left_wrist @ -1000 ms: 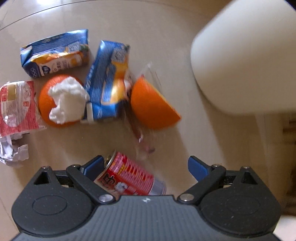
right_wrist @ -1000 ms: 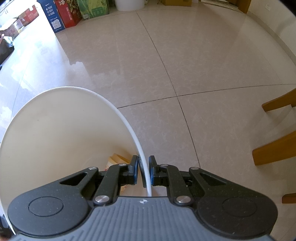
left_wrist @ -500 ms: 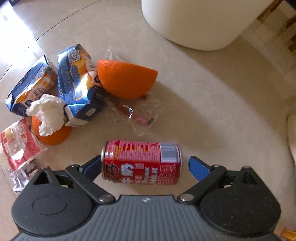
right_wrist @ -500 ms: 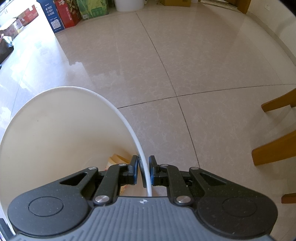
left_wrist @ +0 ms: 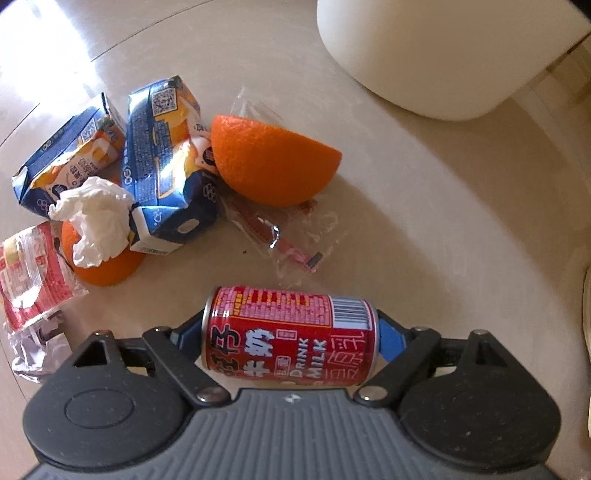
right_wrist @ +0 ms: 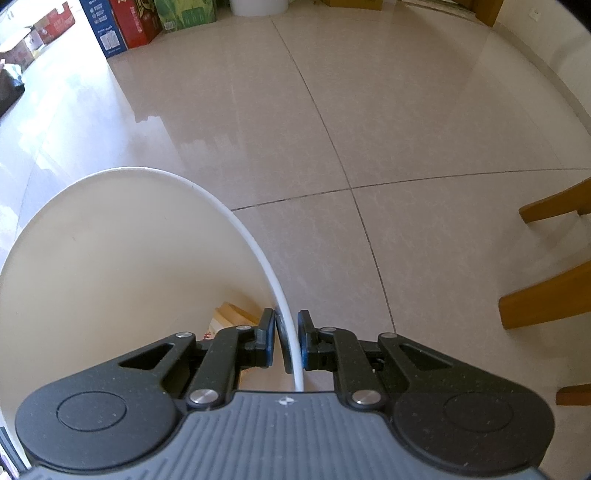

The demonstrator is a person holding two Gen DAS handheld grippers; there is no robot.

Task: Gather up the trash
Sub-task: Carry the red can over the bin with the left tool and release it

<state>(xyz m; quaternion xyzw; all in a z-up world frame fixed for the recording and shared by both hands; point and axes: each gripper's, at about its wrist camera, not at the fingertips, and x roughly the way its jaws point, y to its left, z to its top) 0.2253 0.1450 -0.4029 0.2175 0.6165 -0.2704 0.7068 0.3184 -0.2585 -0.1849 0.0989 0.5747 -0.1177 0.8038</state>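
A red milk drink can lies sideways between my left gripper's blue pads, and my left gripper is shut on its two ends. Beyond it on the beige table lie an orange peel half, two blue juice cartons, a crumpled white tissue on another orange peel, a clear wrapper and a red-white packet. My right gripper is shut on the rim of a white bin, held over the floor. Some trash shows in the bin's bottom.
The white bin's outer wall shows at the upper right of the left wrist view, past the table's edge. Wooden chair parts stand at the right over the tiled floor. Coloured boxes line the far wall.
The can turned from tilted to lying crosswise between the left fingers, and the jaws closed onto its ends. The left view shifted toward the bin. The right gripper and bin stayed put.
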